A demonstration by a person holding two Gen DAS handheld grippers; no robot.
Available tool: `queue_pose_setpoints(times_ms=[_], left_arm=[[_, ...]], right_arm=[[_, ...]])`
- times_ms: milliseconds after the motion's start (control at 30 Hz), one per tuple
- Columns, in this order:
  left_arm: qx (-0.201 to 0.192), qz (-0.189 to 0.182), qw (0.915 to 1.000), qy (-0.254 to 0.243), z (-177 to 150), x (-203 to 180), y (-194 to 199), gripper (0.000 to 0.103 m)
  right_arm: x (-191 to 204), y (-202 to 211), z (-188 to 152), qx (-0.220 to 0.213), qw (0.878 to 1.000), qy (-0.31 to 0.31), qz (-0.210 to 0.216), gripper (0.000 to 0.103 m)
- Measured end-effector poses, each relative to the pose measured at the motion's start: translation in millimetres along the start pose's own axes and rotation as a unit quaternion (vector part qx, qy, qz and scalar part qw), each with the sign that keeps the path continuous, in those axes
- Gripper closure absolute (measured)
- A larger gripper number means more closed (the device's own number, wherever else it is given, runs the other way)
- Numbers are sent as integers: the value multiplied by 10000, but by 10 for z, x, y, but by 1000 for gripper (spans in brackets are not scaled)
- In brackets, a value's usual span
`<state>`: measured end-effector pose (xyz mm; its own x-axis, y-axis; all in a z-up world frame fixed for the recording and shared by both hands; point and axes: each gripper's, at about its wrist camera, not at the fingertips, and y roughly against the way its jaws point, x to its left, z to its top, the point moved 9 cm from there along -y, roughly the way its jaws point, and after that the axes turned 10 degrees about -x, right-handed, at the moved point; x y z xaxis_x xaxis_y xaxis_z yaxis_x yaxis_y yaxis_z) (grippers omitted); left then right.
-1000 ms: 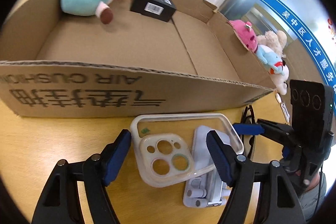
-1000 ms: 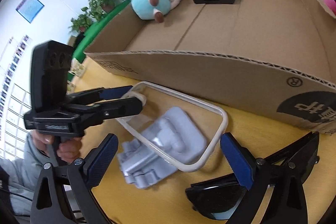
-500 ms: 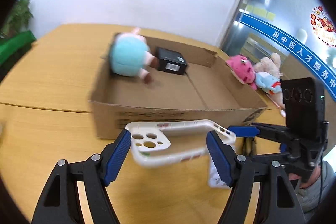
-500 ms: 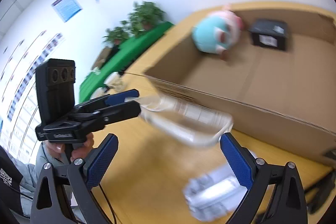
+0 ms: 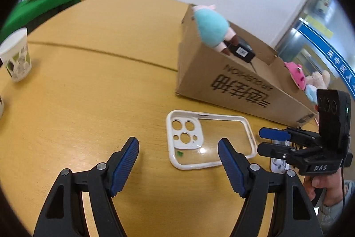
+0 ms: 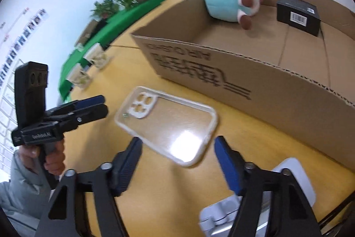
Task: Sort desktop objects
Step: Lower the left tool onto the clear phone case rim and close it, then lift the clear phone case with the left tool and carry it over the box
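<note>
A clear phone case with a white rim lies flat on the yellow table in front of the cardboard box. My left gripper hovers over the case's camera end, closing slightly, its pads off the case. In the right wrist view the left gripper sits just left of the case. My right gripper is closing, with the case's near end showing between its fingertips. From the left wrist view the right gripper stands just right of the case and grips nothing.
The box holds a teal plush pig and a small black box. A grey phone stand lies under the right gripper. A paper cup stands far left. Plush toys sit behind the box.
Half a second ago the left gripper held the case in the air; now the case lies on the table, left of the stand, free of it. The right jaws have narrowed.
</note>
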<state>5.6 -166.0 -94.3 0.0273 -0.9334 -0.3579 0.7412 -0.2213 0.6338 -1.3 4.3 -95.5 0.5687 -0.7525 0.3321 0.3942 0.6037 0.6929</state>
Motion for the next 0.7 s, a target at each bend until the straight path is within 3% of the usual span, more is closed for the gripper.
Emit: queue_pose_setpoints(times_ms=[133, 167, 300, 433, 700], left_arm=[[337, 49, 9993, -139, -74, -20, -197, 64], [317, 57, 9992, -245, -78, -57, -218, 67], [337, 307, 9972, -588, -113, -126, -244, 78], [349, 370, 9976, -479, -117, -74, -235, 91], [-118, 124, 9989, -444, 139, -275, -6, 96]], right_arm=[[-97, -128, -49, 182, 9987, 303, -380, 80], [-116, -146, -52, 196, 9975, 443, -521, 89], [-146, -135, -76, 157, 9967, 488, -632, 91], [-139, -86, -117, 82, 9959, 547, -720, 91], [-138, 205, 18, -403, 9968, 341, -602, 92]])
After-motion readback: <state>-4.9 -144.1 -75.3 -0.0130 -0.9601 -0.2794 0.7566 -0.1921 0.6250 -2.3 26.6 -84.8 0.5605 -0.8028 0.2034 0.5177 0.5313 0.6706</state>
